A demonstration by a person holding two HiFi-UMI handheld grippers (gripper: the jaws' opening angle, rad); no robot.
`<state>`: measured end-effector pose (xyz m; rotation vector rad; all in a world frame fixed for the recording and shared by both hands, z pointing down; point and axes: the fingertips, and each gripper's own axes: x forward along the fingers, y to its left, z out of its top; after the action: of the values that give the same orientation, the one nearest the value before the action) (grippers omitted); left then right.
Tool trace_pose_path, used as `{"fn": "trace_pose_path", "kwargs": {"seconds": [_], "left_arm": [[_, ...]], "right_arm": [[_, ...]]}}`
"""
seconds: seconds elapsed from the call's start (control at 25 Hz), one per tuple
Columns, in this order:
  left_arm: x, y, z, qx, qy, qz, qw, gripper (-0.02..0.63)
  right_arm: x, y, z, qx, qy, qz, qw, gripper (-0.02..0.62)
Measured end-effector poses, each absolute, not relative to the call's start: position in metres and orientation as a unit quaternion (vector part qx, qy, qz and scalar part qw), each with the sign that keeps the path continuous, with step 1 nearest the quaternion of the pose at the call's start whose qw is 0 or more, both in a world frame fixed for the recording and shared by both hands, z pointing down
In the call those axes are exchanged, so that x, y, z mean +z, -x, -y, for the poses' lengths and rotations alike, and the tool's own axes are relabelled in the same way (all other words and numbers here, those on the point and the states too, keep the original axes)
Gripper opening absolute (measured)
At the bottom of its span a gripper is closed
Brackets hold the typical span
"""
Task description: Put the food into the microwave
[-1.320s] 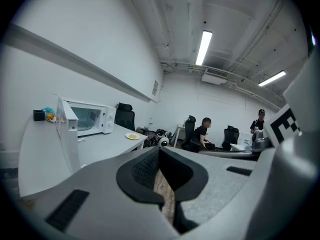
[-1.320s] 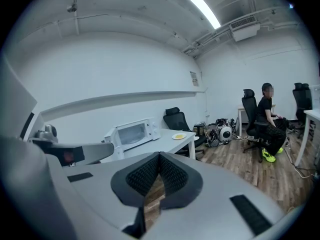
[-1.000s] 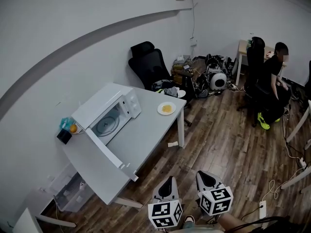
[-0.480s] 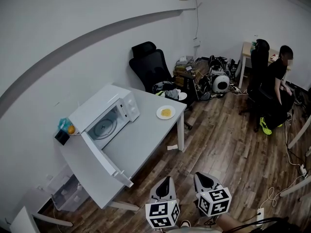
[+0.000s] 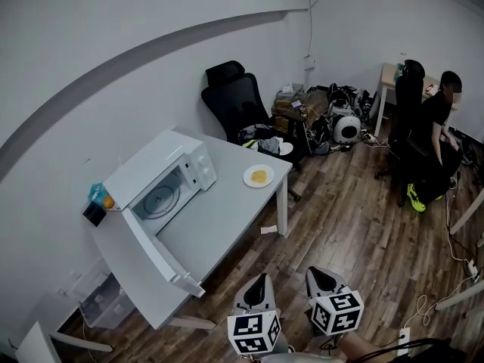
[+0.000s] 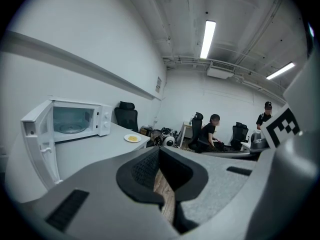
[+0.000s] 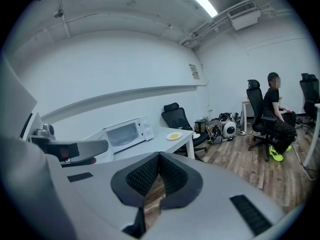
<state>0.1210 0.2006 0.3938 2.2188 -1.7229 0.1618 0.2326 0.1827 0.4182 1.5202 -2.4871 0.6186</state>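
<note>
Floor (image 5: pixel 355 225): wooden boards, filling the head view from three to six o'clock.
Left gripper (image 5: pixel 259 280): jaws pressed together tip to tip with nothing between them. It sits at six o'clock in the head view, over the floor.
Right gripper (image 5: pixel 318 272): jaws likewise closed on nothing. It is just beside the left one, at its three o'clock.
Table (image 5: pixel 219 218): white and long, running from eleven o'clock of the left gripper away towards the wall, well apart from both grippers.
Microwave (image 5: pixel 155 163): white, on the table against the wall, with its control panel at the far end. The glass turntable (image 5: pixel 158 200) shows inside the cavity.
Microwave door (image 5: pixel 155 249): swung wide open, reaching out at seven o'clock from the cavity over the table's near end.
Plate (image 5: pixel 247 178): white, flat on the table's far end near the corner, at three o'clock from the microwave and apart from it.
Food (image 5: pixel 259 175): a yellow patch in the middle of the plate, at twelve o'clock from the left gripper and outside the microwave.
Small items (image 5: pixel 106 200): something orange and teal at nine o'clock of the microwave, by the wall. They are too small to name, possibly a fruit and a packet.
Office chair (image 5: pixel 236 104): black, at twelve o'clock from the plate, just past the table's far end.
Clutter (image 5: pixel 333 119): bags, boxes and cables heaped on the floor against the far wall, at three o'clock of the office chair.
Seated person (image 5: pixel 437 123): on another black chair at two o'clock from the grippers, across the room.
</note>
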Motion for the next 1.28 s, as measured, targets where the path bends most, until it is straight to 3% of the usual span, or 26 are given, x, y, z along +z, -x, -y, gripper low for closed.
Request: {"fn": "trace_pose_path", "kwargs": {"seconds": [1.28], "left_arm": [[0.398,-0.099,0.025,0.066,-0.781,0.599,0.164,0.002]], "right_arm": [[0.417,-0.209,0.046,0.207,-0.511,0.831,0.068,0.015]]}}
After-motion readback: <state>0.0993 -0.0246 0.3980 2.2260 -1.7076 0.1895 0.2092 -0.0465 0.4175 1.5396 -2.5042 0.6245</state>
